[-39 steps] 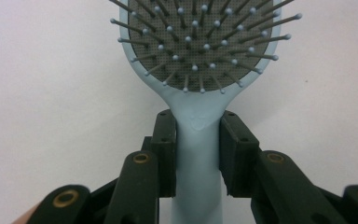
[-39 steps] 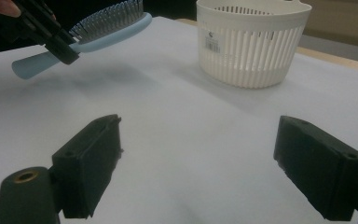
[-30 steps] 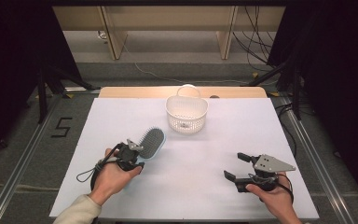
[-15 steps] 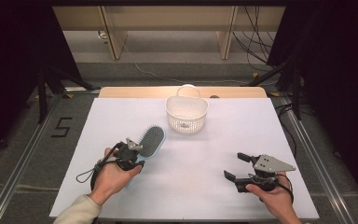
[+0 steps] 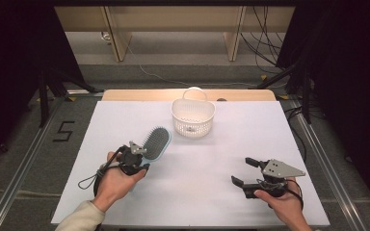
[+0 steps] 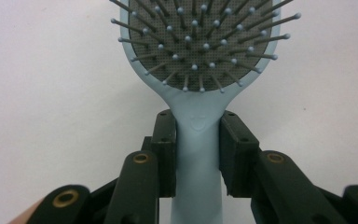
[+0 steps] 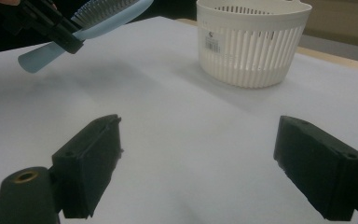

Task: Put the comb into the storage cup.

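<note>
Gripping the pale blue hairbrush (image 6: 199, 154) by the neck of its handle, the left gripper (image 5: 134, 161) has its jaws pressed on both sides, bristles facing the camera. The brush's long axis runs straight out from those jaws, head pointing up and right toward the white basket (image 5: 193, 117), which stands near the bench's (image 5: 270, 134) far edge, apart from the brush. The left hand is the nearer to it. The right gripper (image 5: 248, 174) hovers with jaws wide apart, holding nothing. Count: one hairbrush, one basket, two grippers.
</note>
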Tool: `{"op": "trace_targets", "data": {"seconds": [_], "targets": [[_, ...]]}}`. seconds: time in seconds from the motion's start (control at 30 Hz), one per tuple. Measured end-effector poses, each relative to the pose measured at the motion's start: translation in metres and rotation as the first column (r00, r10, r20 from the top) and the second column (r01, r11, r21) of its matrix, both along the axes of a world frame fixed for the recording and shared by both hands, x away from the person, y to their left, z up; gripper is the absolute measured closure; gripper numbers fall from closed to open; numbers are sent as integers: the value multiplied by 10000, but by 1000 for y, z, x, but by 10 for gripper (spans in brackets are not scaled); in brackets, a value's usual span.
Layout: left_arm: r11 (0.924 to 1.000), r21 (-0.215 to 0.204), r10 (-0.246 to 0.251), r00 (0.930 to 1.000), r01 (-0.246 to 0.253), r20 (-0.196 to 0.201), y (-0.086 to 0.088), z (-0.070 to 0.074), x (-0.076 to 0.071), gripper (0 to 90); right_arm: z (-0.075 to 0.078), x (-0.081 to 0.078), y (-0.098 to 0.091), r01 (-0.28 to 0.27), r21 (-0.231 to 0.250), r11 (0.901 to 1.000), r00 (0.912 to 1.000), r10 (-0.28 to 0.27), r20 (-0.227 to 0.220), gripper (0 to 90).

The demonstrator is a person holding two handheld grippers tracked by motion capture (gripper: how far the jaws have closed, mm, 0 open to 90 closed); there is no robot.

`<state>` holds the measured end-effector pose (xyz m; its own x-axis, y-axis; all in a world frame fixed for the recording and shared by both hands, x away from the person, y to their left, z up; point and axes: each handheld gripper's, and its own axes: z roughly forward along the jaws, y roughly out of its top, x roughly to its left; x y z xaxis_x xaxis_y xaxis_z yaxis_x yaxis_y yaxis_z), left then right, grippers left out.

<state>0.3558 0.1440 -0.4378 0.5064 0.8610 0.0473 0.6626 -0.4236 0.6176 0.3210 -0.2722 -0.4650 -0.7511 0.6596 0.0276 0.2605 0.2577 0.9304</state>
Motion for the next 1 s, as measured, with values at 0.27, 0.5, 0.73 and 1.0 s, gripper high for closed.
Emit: {"op": "trace_targets", "data": {"seconds": [0.27,0.5,0.73,1.0], "targets": [[9999,-124,-5,10000,6,82,0,1,0,698,0,0,0,-4,-9,10000,10000,4,-1,156],[9997,-245,60,9995,-53,297,0,2,0,698,0,0,0,-2,-8,10000,10000,2,0,156],[9990,-408,181,9984,-160,528,1,4,0,698,0,0,0,2,-13,10000,10000,-2,-4,156],[9989,-437,172,9969,-139,767,2,4,0,698,0,0,0,4,-20,10000,10000,-4,6,156]]}}
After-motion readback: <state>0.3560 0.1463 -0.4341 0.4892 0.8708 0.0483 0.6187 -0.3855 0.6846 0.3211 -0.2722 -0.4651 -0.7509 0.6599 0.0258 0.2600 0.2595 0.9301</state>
